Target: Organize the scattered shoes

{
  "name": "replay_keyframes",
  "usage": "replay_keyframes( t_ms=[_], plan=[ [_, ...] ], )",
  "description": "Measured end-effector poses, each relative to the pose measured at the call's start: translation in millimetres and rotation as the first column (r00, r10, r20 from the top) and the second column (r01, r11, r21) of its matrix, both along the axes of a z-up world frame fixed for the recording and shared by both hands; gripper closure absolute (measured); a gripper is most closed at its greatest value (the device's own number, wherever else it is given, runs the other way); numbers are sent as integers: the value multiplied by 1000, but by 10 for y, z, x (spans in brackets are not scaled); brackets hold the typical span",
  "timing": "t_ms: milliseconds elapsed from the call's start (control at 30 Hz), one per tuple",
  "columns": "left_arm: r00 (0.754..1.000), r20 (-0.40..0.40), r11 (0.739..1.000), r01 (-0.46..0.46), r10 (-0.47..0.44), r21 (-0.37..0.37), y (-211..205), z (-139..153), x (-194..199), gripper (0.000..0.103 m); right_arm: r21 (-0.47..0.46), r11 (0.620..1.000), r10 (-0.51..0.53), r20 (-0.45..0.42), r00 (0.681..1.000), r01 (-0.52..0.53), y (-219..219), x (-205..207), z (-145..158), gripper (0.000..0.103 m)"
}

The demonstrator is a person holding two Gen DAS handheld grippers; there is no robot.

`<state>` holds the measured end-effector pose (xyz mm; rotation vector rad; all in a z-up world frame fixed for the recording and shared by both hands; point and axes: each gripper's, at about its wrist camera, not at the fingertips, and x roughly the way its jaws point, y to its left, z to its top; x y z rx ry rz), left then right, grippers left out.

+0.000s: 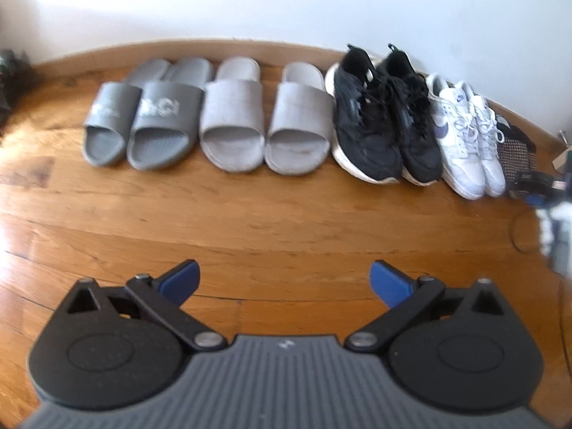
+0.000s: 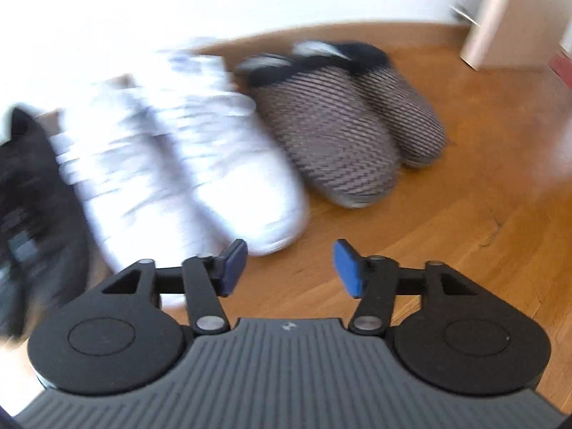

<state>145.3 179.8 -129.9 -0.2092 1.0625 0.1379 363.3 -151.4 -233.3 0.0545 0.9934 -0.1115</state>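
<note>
While five pairs of shoes line the white wall (image 1: 286, 7), the left gripper (image 1: 284, 280) and right gripper (image 2: 289, 268) hover released, holding nothing. Along that wall: dark grey slides (image 1: 139, 125), pale grey slides (image 1: 264, 121), black sneakers (image 1: 386, 118), white sneakers (image 1: 468, 132), striped knit slippers (image 2: 339, 125).

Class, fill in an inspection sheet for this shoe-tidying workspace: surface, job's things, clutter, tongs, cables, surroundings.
Surface: wooden floor, bare in front of the row.
Job's things: dark grey slides, light grey slides, black trainers, white trainers, patterned slippers, paired in a row along the wall.
Clutter: small items at far right, too blurred to name.
Tongs: left tongs open, empty; right tongs open, empty.
Cables: nothing seen.
Surroundings: white wall.
</note>
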Motion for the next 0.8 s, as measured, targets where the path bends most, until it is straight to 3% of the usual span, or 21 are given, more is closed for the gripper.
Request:
replay_keyframes(
  t_ms=[100,167,333,467,567,667,800],
  plan=[
    [999,40,1000,3,-4,27,-93,218,-215,0,63,993,99,44,994,-102,274,-303,501,30],
    [998,65,999,-1,-2,35,-150,417,-375,0,113,980,153,107,982,-165,500,-691,1044,21],
    [989,150,999,9,-15,37,-327,1398,-956,0,165,961,200,137,970,-222,690,-1569,2054,8],
    [978,209,998,0,-12,60,-482,1930,-1433,0,156,954,232,165,959,-258,779,-2272,2833,1],
    [967,253,997,-8,-11,76,-597,2321,-1789,0,125,939,292,199,936,-320,874,-2744,3318,1],
    [955,297,996,-17,-11,93,-713,2712,-2146,0,95,953,262,216,941,-287,833,-3111,3667,1],
    [935,354,993,-30,-12,114,-868,3234,-2622,0,105,958,240,222,945,-268,698,-3576,3882,1]
  ],
)
